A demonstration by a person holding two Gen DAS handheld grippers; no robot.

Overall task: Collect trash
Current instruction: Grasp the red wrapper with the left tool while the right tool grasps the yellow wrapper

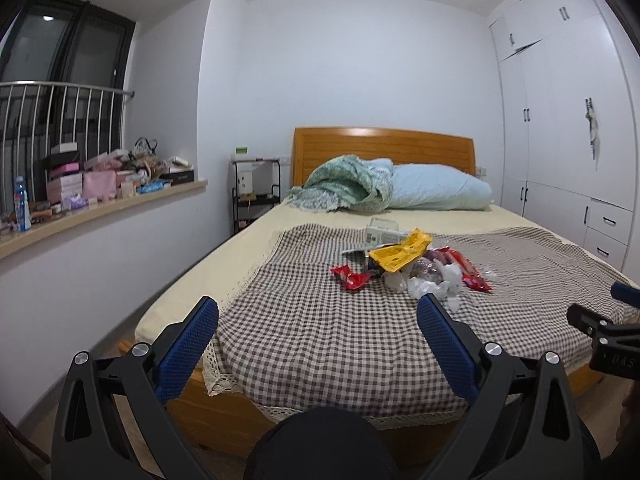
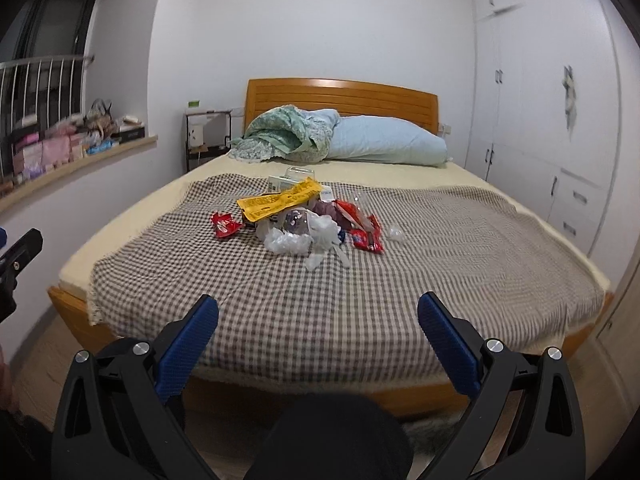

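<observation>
A pile of trash lies on the checked cloth [image 1: 320, 332] in the middle of the bed: a yellow wrapper [image 1: 400, 255] [image 2: 280, 200], a small red wrapper [image 1: 351, 276] [image 2: 224, 225], a long red wrapper [image 1: 472, 272] [image 2: 366, 232], crumpled white plastic [image 1: 430, 284] [image 2: 296, 240] and a clear box [image 1: 382, 229] [image 2: 298, 174]. My left gripper [image 1: 318, 312] is open and empty, held short of the bed's foot. My right gripper [image 2: 318, 312] is open and empty, also short of the foot. Each gripper shows at the other view's edge.
A green blanket [image 1: 348, 184] and blue pillow [image 1: 436, 190] lie by the wooden headboard [image 1: 380, 148]. A cluttered window ledge [image 1: 100, 204] runs along the left. A black shelf [image 1: 256, 192] stands beside the bed. White wardrobes [image 1: 568, 120] fill the right wall.
</observation>
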